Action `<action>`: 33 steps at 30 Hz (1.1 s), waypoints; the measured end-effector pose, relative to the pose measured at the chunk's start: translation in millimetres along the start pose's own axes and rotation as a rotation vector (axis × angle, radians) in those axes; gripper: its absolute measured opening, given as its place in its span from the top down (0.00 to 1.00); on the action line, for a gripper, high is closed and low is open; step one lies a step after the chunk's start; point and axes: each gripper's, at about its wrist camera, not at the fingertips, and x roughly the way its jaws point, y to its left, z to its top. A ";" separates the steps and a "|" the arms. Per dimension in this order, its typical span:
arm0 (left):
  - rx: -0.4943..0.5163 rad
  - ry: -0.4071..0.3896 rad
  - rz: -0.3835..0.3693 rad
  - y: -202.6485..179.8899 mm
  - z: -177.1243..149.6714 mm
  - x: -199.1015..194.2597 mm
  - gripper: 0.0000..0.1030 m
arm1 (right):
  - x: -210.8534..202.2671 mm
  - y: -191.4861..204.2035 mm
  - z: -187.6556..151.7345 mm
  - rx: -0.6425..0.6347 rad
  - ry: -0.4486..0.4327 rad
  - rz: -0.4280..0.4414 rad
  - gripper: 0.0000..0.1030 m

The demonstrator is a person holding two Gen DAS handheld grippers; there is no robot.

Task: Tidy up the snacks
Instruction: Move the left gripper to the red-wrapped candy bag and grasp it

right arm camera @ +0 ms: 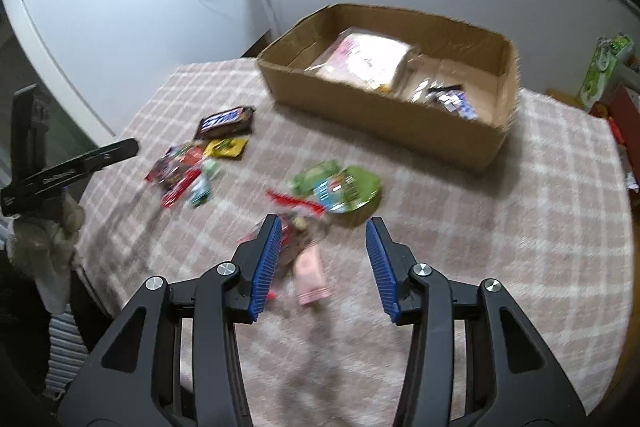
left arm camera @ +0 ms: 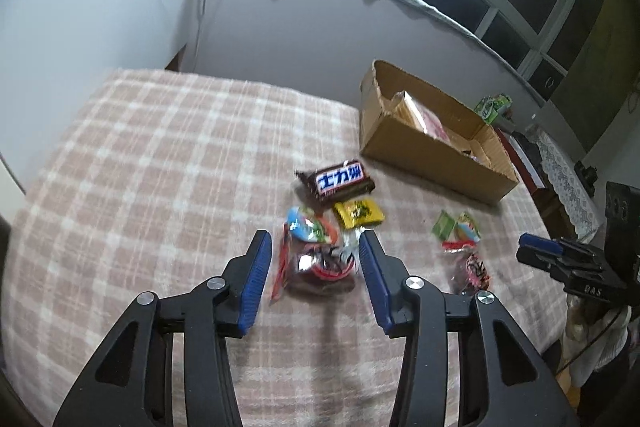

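We see a pink-and-cream plaid blanket (left arm camera: 152, 155), soft and fuzzy, covering the whole surface. At about two o'clock from the left gripper sits an open corrugated cardboard box (left arm camera: 420, 151), rectangular, with glossy packets inside. Loose snacks lie on the blanket: a brown Snickers bar (left arm camera: 340, 181), a flat yellow sachet (left arm camera: 359, 213) just beside it, and a crinkly dark packet (left arm camera: 324, 267). Our left gripper (left arm camera: 315, 243) stands wide open, its ribbed blue pads flanking that dark packet. Our right gripper (right arm camera: 322, 229) is also spread wide, over a blurred red packet (right arm camera: 294, 243), with a round green packet (right arm camera: 340, 187) at twelve o'clock.
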 end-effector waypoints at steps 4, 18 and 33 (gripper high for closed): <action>-0.031 0.002 -0.009 3.7 -10.8 3.7 0.57 | 8.0 13.2 -7.2 0.004 0.013 0.027 0.55; 0.062 0.041 0.125 -16.8 -18.3 34.8 0.37 | 39.0 44.4 -7.3 -0.046 0.038 -0.019 0.36; 0.067 0.035 0.118 -15.2 -22.0 39.5 0.44 | 64.9 52.1 -13.5 -0.105 0.086 -0.096 0.43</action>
